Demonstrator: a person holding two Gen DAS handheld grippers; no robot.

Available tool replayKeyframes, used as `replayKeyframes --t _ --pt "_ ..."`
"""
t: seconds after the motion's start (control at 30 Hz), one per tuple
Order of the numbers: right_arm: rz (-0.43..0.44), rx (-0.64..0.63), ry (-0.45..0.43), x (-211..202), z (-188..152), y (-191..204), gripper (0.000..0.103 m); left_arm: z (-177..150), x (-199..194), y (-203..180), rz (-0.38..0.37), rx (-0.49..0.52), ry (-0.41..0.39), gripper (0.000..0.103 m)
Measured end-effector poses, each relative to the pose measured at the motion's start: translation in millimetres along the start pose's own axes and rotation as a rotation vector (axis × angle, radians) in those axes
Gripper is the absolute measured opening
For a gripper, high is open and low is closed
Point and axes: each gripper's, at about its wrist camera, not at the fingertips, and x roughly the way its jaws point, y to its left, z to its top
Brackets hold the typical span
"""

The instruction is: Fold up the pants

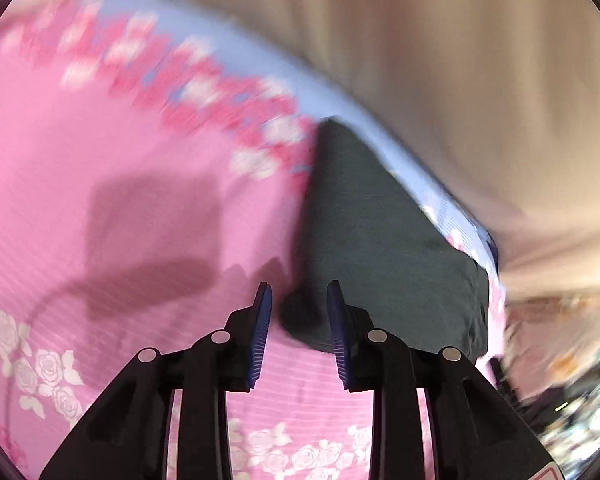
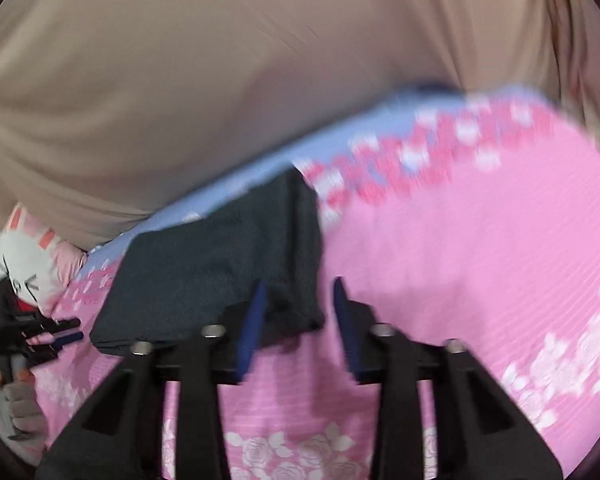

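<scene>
the dark grey pants (image 1: 380, 240) lie folded into a compact block on the pink rose-print bed sheet (image 1: 100, 140), and everything else is placed from that block. its far end reaches the sheet's pale blue border (image 1: 260, 64), with a beige curtain (image 1: 440, 60) hanging just beyond.

the left gripper (image 1: 299, 308) sits at the near corner of the pants. its blue ribbed pads (image 1: 260, 336) stand apart, with the rounded corner of the fabric lying in the gap; no pad presses on it, so the claw is open around that corner rather than clamped.

the right gripper (image 2: 300, 300) hovers at the opposite near corner of the block (the picture is blurred with motion here). its fingers (image 2: 252, 320) show a clear gap, the pants' corner just behind the one finger and bare pink sheet behind the other; nothing is pinched.

from the right wrist view, the left gripper (image 2: 66, 330) shows beside the far side of the pants, held by a gloved hand (image 2: 20, 404), and a white rabbit plush (image 2: 24, 256) rests past that side, near the blue border.
</scene>
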Motion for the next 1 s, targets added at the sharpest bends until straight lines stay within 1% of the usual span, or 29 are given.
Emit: replayKeyframes --t 0.03,0.07,0.1,0.13,0.17,0.2,0.23,0.27,0.3,0.33,0.37,0.43,0.47,0.5,0.57,0.6,0.67,0.73,0.77,0.8,0.87,0.93,1.0 --pt "0.008 -0.029 0.013 4.4 1.1 7.7 0.005 -2.3 -0.8 -13.9 0.016 0.050 -0.016 0.026" --pt "0.002 -0.067 0.037 13.5 -1.3 15.0 0.005 -6.5 5.9 -31.1 0.041 0.122 -0.032 0.030" --pt "-0.027 -0.088 0.055 24.5 -4.5 16.5 0.005 -12.2 19.5 -44.9 0.070 0.178 -0.032 0.037" --pt "-0.077 -0.105 0.073 37.3 -9.9 12.1 0.004 -12.4 25.3 -46.7 0.083 0.182 -0.024 0.037" --pt "-0.078 -0.106 0.072 37.8 -14.3 9.8 0.001 -15.2 34.1 -44.4 0.082 0.164 -0.010 0.037" --pt "-0.056 -0.095 0.062 33.0 -15.8 8.6 0.001 -20.2 28.5 -37.4 0.043 0.138 -0.009 0.037" --pt "-0.034 -0.097 0.059 23.0 -16.7 11.0 0.009 -21.0 22.8 -28.4 0.007 0.122 -0.013 0.037" --pt "-0.030 -0.117 0.055 15.7 -17.7 16.3 0.012 -21.3 15.7 -20.0 -0.021 0.123 -0.014 0.037" --pt "-0.008 -0.148 0.055 7.5 -19.9 23.7 0.018 -23.2 3.7 -15.5 -0.026 0.127 -0.022 0.043" --pt "0.032 -0.182 0.066 4.1 -20.6 34.7 0.021 -25.0 -6.7 -9.4 -0.024 0.123 -0.042 0.049" --pt "0.096 -0.245 0.093 4.0 -27.4 58.1 0.021 -25.1 -19.6 0.3 -0.012 0.113 -0.071 0.058" --pt "0.209 -0.371 0.171 14.6 -46.4 107.1 0.021 -27.0 -44.4 13.3 0.046 0.085 -0.159 0.059" --pt "0.265 -0.398 0.212 22.8 -52.8 127.6 0.021 -27.6 -52.0 19.5 0.077 0.073 -0.198 0.059" --pt "0.322 -0.402 0.257 34.9 -59.9 145.2 0.021 -26.6 -59.0 24.4 0.119 0.059 -0.256 0.062" --pt "0.408 -0.377 0.347 64.3 -74.4 176.5 0.027 -26.9 -66.0 28.5 0.168 0.048 -0.320 0.066" --pt "0.408 -0.369 0.375 79.7 -79.9 187.3 0.032 -27.4 -67.5 31.4 0.202 0.051 -0.350 0.066" --pt "0.380 -0.359 0.412 105.7 -87.6 203.7 0.033 -28.2 -65.6 32.6 0.241 0.065 -0.385 0.066" --pt "0.357 -0.330 0.418 121.7 -89.6 212.5 0.033 -30.9 -67.7 37.6 0.247 0.067 -0.402 0.066" --pt "0.347 -0.326 0.405 125.3 -88.5 215.3 0.034 -30.1 -62.5 36.9 0.250 0.070 -0.417 0.066" --pt "0.327 -0.329 0.385 125.4 -87.9 219.1 0.035 -31.3 -65.3 40.8 0.251 0.070 -0.423 0.066" --pt "0.274 -0.321 0.323 122.4 -82.9 223.7 0.035 -30.5 -62.9 44.3 0.252 0.063 -0.414 0.066" --pt "0.263 -0.285 0.276 121.7 -79.3 224.0 0.035 -33.3 -68.5 49.2 0.230 0.059 -0.413 0.066" --pt "0.246 -0.280 0.217 117.0 -75.2 226.8 0.036 -35.9 -79.0 51.6 0.222 0.052 -0.436 0.066"
